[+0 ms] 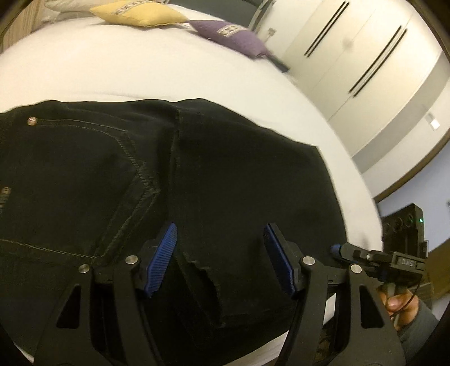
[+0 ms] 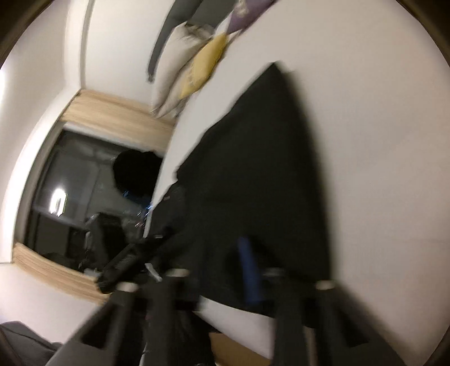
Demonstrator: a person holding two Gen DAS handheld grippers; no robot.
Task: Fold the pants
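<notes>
Black pants (image 1: 219,174) lie folded on the white bed (image 1: 140,70), back pocket stitching at the left. My left gripper (image 1: 220,253) is open just above the pants' near edge, blue pads (image 1: 161,259) apart, nothing between them. My right gripper shows at the right edge of the left wrist view (image 1: 365,256), held by a hand. In the blurred right wrist view the pants (image 2: 258,169) stretch away on the bed (image 2: 379,140). One blue pad (image 2: 249,270) shows over the cloth. Blur hides how the right jaws stand.
A yellow cushion (image 1: 140,14) and a purple cushion (image 1: 233,36) lie at the head of the bed. White wardrobe doors (image 1: 365,56) stand to the right. A dark window (image 2: 84,202) with a wooden frame is left of the bed.
</notes>
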